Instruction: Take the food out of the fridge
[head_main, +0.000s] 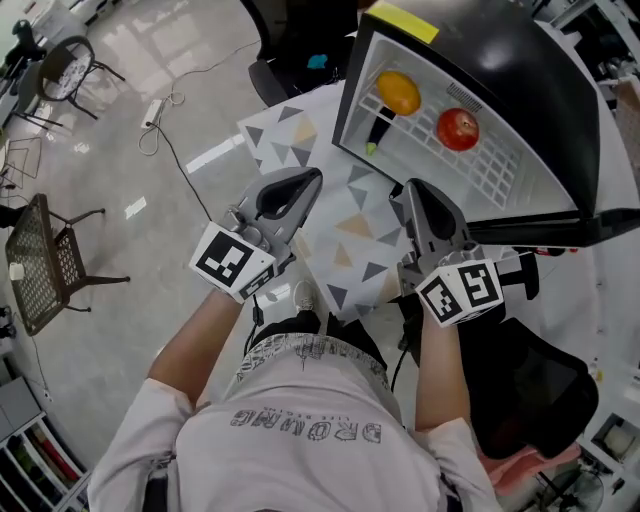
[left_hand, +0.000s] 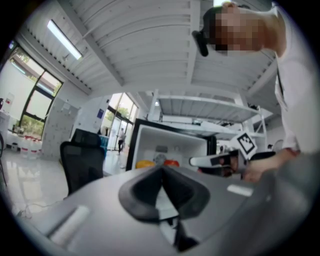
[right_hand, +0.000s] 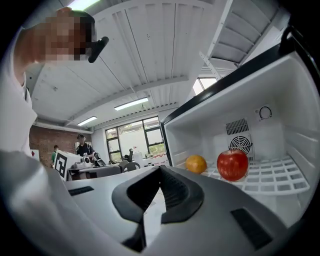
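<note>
Closed jaws are seen on both tools. The left gripper (left_hand: 162, 171) has its dark ribbed pads met at the tips with nothing between them, and the right gripper (right_hand: 160, 171) is likewise shut and empty. Both are held about level above the table draped in a white cloth printed with grey and beige triangles (head_main: 345, 235), just short of the opening of the small black fridge with a white interior (head_main: 520, 75).

The food lies inside on the white wire shelf (head_main: 500, 175). A round red apple (head_main: 458, 129) sits on the right gripper's side and a round orange fruit (head_main: 399, 93) sits to its left, the two apart from each other. A small dark item with a green tip (head_main: 378, 135) by the orange cannot be identified.

The reach into the fridge is judged to be the step in hand, with the apple the likelier first target for the right gripper. The jaws should be opened wider than the fruit before the opening is entered. The approach is best kept level and clear of the fridge's upper edge, with a pad brought to each side of the apple at its widest part. Closure should be gentle, since a smooth round fruit may roll on the wires or squirt out. A slight lift before withdrawal is advised, and the orange should not be nudged.
</note>
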